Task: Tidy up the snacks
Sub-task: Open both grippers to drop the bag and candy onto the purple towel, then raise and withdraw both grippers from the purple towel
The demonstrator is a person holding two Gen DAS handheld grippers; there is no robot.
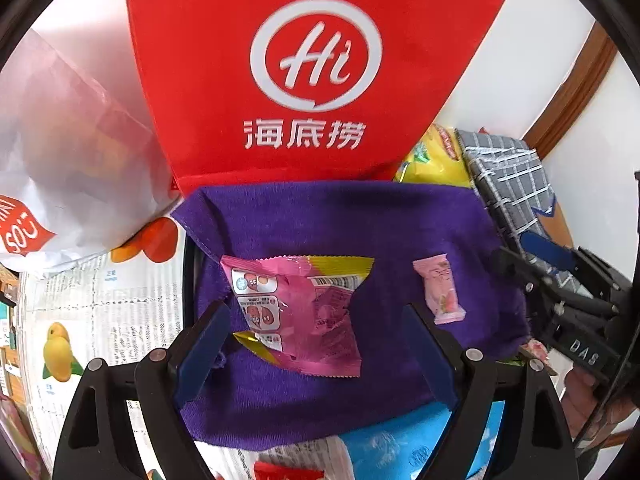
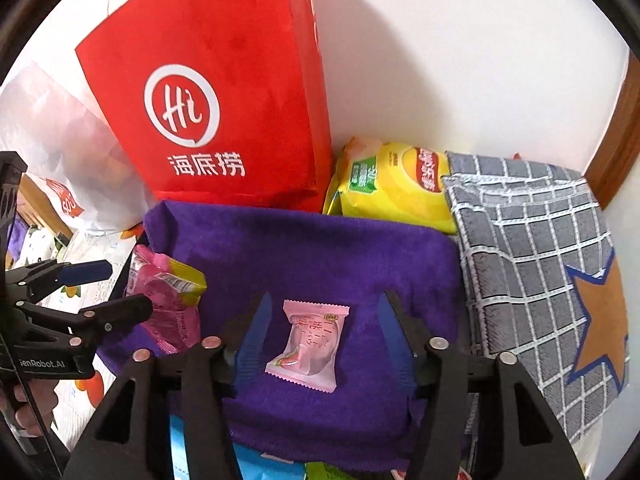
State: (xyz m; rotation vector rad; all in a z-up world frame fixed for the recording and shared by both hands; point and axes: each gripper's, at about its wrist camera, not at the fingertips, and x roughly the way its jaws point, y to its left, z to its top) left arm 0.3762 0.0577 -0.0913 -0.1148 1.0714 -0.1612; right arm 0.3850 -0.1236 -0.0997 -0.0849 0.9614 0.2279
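Note:
A pink and yellow snack packet (image 1: 298, 312) lies on a purple cloth (image 1: 360, 220). My left gripper (image 1: 316, 340) is open with its blue fingers on either side of the packet. A small pale pink candy packet (image 2: 310, 344) lies further right on the cloth (image 2: 320, 248). My right gripper (image 2: 326, 340) is open, its fingers astride this candy. The candy also shows in the left wrist view (image 1: 440, 292), and the pink and yellow packet in the right wrist view (image 2: 168, 300). Neither gripper holds anything.
A red paper bag (image 1: 300, 72) stands behind the cloth against the wall. A white plastic bag (image 1: 60, 152) sits left. A yellow snack bag (image 2: 396, 184) and a grey checked cloth (image 2: 532, 248) lie right. A blue packet (image 1: 400, 448) lies in front.

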